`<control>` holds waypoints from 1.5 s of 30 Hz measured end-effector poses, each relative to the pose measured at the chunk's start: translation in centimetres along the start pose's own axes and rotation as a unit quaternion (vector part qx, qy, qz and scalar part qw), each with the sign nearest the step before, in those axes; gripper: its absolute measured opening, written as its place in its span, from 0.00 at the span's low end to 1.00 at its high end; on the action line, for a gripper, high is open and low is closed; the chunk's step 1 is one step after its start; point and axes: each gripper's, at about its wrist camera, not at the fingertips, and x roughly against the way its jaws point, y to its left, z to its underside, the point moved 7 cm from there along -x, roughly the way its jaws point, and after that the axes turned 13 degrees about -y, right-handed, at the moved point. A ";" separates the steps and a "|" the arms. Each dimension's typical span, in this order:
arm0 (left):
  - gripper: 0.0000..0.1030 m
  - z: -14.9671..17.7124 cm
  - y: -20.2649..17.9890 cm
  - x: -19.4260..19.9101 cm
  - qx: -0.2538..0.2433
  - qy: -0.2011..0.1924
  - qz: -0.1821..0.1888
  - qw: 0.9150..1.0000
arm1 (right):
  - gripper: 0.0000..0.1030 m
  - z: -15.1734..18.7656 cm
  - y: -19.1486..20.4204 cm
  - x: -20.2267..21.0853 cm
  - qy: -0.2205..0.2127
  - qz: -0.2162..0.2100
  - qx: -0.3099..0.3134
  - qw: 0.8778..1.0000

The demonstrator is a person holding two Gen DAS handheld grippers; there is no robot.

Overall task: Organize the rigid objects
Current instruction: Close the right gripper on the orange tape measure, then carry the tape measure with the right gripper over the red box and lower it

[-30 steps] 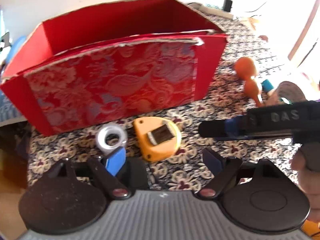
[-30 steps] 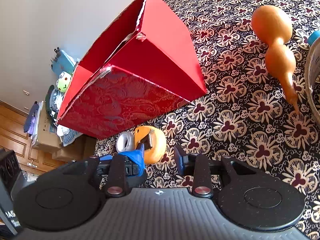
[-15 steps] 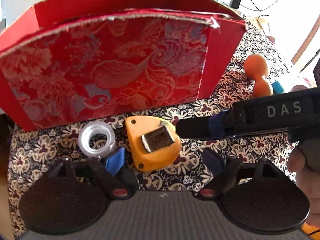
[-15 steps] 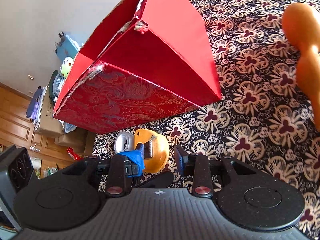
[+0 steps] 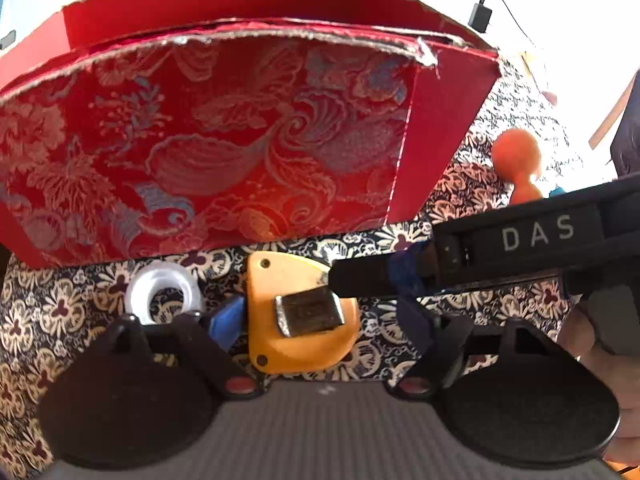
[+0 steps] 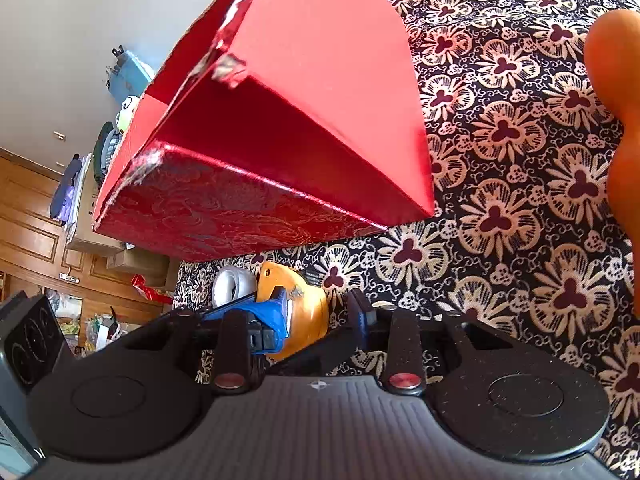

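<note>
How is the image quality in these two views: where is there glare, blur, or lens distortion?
Left wrist view: the upper right is blown out to white behind the orange gourd, the red box bulges from the fisheye, and the tape measure stays fairly sharp. Right wrist view: even light, the tablecloth crisp, the gourd cut off and soft at the right edge.

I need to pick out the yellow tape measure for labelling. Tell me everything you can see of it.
The tape measure has an orange-yellow plastic-looking case, rounded on one side, with two small screw holes and a scuffed metal belt clip facing up. It lies flat on the flowered cloth before the red box, between both open grippers' fingers.
</note>
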 end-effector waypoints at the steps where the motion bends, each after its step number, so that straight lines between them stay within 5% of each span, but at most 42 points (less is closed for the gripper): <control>1: 0.70 0.0 -0.1 0.0 0.005 -0.002 0.001 1.000 | 0.16 0.0 -0.2 0.1 0.002 -0.001 -0.004 1.000; 2: 0.65 0.0 -0.3 0.1 0.009 -0.004 0.003 1.000 | 0.16 0.0 -0.4 0.1 0.004 -0.002 -0.007 1.000; 3: 0.50 0.0 -0.5 0.0 0.013 -0.004 0.007 1.000 | 0.16 -0.1 -0.5 0.2 0.007 -0.002 -0.010 1.000; 4: 0.48 0.1 -0.8 0.0 0.012 -0.006 0.003 1.000 | 0.16 -0.1 -0.6 0.2 0.009 -0.003 -0.009 1.000; 14: 0.48 0.3 -1.2 0.2 0.047 -0.012 0.022 0.999 | 0.16 0.1 -0.9 0.9 0.036 -0.002 0.010 0.999; 21: 0.48 0.8 -0.1 1.1 0.114 0.003 0.063 0.992 | 0.20 0.1 -2.0 1.5 0.062 -0.018 -0.031 0.997; 25: 0.48 0.1 -0.9 2.9 0.108 -0.008 0.066 0.992 | 0.19 -0.2 -1.7 2.5 0.075 -0.041 -0.047 0.995; 37: 0.48 -6.6 -5.5 9.2 0.053 -0.099 0.086 0.990 | 0.14 -5.1 1.1 11.8 0.004 -0.113 0.008 0.994; 45: 0.48 -13.8 -5.4 11.2 0.002 -0.158 0.077 0.984 | 0.14 -11.0 6.7 12.2 -0.055 -0.149 0.067 0.985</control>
